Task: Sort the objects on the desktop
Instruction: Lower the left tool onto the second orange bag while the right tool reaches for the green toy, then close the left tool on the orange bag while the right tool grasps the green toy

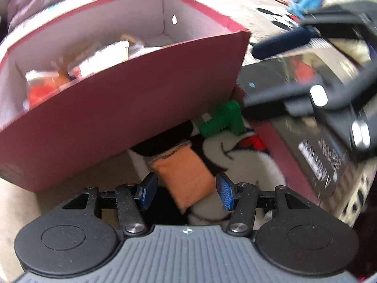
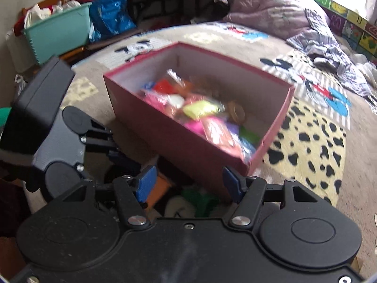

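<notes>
An orange cloth pouch point(image 1: 186, 176) lies on the patterned rug just in front of the red cardboard box point(image 1: 117, 118). My left gripper point(image 1: 186, 193) hangs over the pouch, open, with its blue pads on either side and clear of it. A green toy bolt point(image 1: 221, 118) lies beyond the pouch, against the box. The right wrist view shows my right gripper point(image 2: 188, 186) open and empty above the same spot. Under it are the orange pouch point(image 2: 162, 188) and the green bolt point(image 2: 200, 200), with the left gripper point(image 2: 124, 152) coming in from the left.
The red box point(image 2: 165, 136) holds several bright packets and toys. A black printed carton point(image 1: 318, 146) lies right of the bolt. The rug point(image 2: 306, 146) spreads around the box, with a teal tub point(image 2: 59, 35) and bedding point(image 2: 271, 4) further back.
</notes>
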A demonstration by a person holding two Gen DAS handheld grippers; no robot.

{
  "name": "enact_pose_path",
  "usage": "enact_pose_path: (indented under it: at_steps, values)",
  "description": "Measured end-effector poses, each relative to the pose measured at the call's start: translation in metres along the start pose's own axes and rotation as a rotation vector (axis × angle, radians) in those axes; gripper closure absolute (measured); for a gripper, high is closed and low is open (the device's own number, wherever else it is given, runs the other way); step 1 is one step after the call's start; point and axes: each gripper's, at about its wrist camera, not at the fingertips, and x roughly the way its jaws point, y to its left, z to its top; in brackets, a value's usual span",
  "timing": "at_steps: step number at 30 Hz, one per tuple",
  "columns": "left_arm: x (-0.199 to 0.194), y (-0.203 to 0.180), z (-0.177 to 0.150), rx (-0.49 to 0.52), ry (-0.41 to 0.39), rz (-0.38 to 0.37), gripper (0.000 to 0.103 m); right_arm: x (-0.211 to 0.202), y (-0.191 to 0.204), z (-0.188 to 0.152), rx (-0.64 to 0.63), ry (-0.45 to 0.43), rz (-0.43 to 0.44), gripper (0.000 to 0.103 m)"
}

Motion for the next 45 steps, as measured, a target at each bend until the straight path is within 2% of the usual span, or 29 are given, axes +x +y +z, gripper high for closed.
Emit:
enact_pose_path:
  at_steps: [6, 11, 17, 21, 27, 33, 41, 43, 45]
  values:
    - [0.011, -0.014, 0.006, 0.066, 0.038, 0.081, 0.05, 0.009, -0.003, -0.012, -0.026, 0.069, -0.007, 0.041]
    - [0.005, -0.007, -0.001, 0.109, 0.05, 0.08, 0.052, 0.014, -0.007, -0.016, -0.039, 0.089, -0.026, 0.041]
    - [-0.011, 0.019, -0.019, 0.16, 0.072, 0.116, 0.052, 0.025, 0.004, -0.015, -0.095, 0.104, -0.01, 0.042]
    - [-0.019, 0.035, -0.029, 0.135, 0.073, 0.117, 0.052, 0.038, 0.015, -0.018, -0.17, 0.137, -0.031, 0.042]
    - [-0.022, 0.036, -0.036, 0.16, 0.08, 0.12, 0.052, 0.049, 0.009, -0.021, -0.117, 0.172, -0.035, 0.043]
    - [-0.021, 0.032, -0.035, 0.189, 0.089, 0.129, 0.052, 0.056, 0.002, -0.025, -0.072, 0.175, -0.012, 0.061]
    - [-0.019, 0.033, -0.035, 0.189, 0.088, 0.131, 0.051, 0.066, 0.006, -0.027, -0.128, 0.183, -0.056, 0.066]
    - [-0.021, 0.035, -0.034, 0.183, 0.08, 0.13, 0.051, 0.065, 0.007, -0.025, -0.136, 0.186, -0.054, 0.08]
    - [-0.024, 0.037, -0.033, 0.166, 0.074, 0.135, 0.051, 0.064, 0.007, -0.022, -0.139, 0.192, -0.05, 0.082]
